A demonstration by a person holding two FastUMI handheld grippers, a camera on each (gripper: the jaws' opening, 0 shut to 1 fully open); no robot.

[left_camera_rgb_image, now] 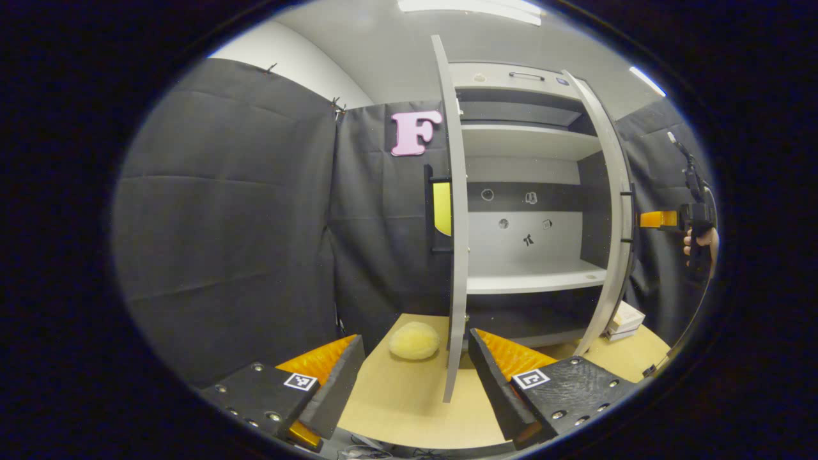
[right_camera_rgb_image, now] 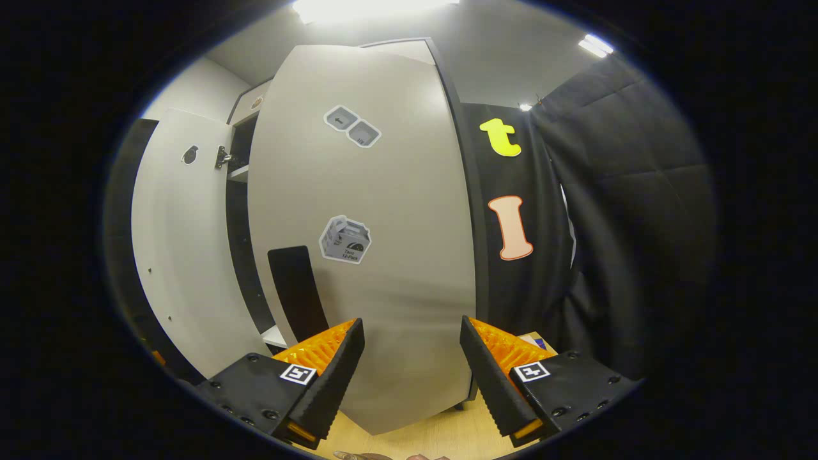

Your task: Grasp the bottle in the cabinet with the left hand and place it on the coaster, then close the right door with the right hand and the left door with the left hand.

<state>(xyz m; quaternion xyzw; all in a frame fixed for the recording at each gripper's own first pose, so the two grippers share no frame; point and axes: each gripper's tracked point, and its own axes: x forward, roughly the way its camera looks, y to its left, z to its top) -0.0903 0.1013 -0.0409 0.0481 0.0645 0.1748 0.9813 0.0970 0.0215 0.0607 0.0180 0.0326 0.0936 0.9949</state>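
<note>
Left gripper (left_camera_rgb_image: 415, 335) with fingers spread wide, holding nothing, above table (left_camera_rgb_image: 409, 409). At 12 o'clock, thin edge of left door (left_camera_rgb_image: 455, 255), swung out. Yellow round pad (left_camera_rgb_image: 414, 340) on table, just beside door's foot at 9 o'clock. Cabinet (left_camera_rgb_image: 530, 278) shelves between both doors; right door (left_camera_rgb_image: 617, 223) at 2 o'clock, also swung out. Right gripper (right_camera_rgb_image: 412, 332) spread too, empty, close before right door's face.

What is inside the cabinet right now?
The cabinet holds bare white shelves and small marks on its back panel; no bottle stands on them. The left door, seen edge-on, hides the interior's left strip.
</note>
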